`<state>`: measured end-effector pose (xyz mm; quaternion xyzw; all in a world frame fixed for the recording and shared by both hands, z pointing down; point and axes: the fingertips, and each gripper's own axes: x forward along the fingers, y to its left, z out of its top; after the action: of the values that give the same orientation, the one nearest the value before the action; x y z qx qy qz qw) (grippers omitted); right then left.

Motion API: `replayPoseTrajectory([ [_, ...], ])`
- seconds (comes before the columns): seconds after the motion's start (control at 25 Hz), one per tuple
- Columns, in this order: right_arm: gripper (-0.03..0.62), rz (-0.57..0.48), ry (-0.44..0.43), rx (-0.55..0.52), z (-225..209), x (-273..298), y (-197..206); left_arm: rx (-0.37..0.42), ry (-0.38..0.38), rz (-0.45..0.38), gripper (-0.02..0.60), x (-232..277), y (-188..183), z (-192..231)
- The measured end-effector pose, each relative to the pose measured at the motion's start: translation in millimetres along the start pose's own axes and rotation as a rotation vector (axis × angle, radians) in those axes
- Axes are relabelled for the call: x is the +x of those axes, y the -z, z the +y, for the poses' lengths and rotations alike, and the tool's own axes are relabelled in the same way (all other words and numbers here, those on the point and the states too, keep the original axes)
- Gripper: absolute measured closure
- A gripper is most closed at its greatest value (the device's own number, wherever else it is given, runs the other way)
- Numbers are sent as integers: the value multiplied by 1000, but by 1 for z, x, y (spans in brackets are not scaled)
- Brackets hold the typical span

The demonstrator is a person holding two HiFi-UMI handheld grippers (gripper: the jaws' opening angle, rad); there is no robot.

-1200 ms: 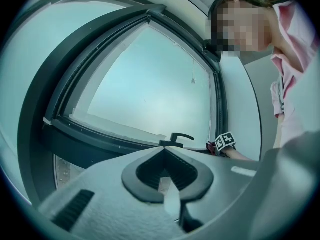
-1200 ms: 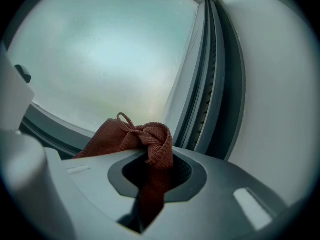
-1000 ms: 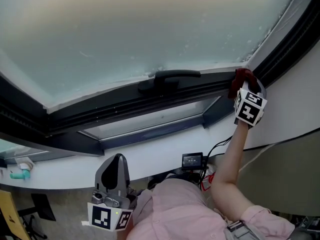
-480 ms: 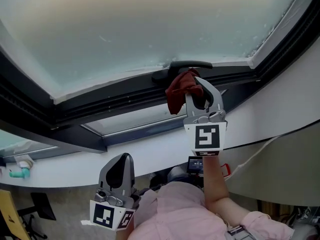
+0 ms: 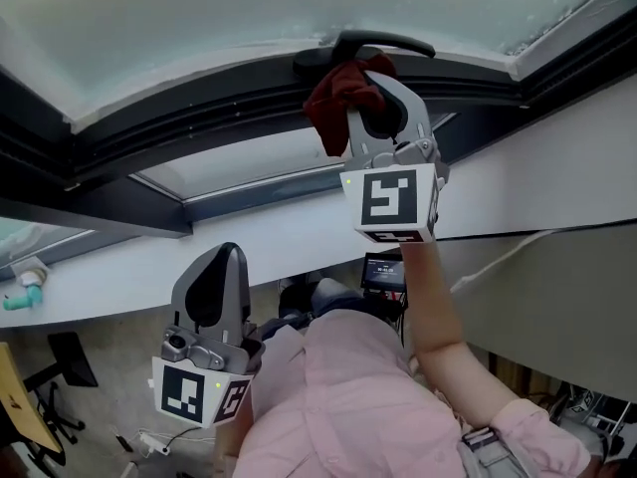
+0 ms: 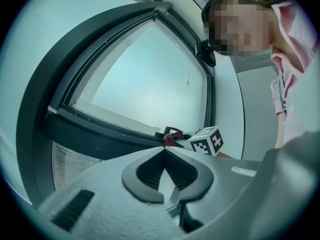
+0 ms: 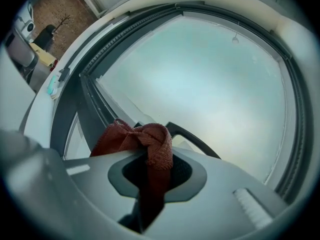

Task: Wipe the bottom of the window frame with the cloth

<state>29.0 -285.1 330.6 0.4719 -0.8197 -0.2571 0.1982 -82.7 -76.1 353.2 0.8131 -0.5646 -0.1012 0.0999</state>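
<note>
Two claws, left claw (image 5: 221,267) and right claw (image 5: 376,86); one cloth (image 5: 328,98), one window frame (image 5: 179,127), one handle (image 5: 388,40).

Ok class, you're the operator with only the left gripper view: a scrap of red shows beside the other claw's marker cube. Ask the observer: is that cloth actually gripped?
Observer: Yes. The right gripper view shows the right claw shut on the red cloth, which bunches above it.
Operator: Where is it against the frame?
Observer: Head view: in front of the dark bottom frame, just below the black window handle; contact unclear.
Operator: Anything else around?
Observer: A small teal object at the white sill's far left end.
</note>
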Motion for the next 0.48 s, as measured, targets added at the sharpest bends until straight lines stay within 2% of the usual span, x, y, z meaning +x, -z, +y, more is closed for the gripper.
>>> replayPoseTrajectory([
  [0.24, 534, -6, -73, -20, 4, -5, 4, -8, 4, 26, 580, 3, 8, -26],
  [0.48, 534, -13, -118, -88, 5, -4, 3, -1, 21, 27, 580, 10, 17, -56],
])
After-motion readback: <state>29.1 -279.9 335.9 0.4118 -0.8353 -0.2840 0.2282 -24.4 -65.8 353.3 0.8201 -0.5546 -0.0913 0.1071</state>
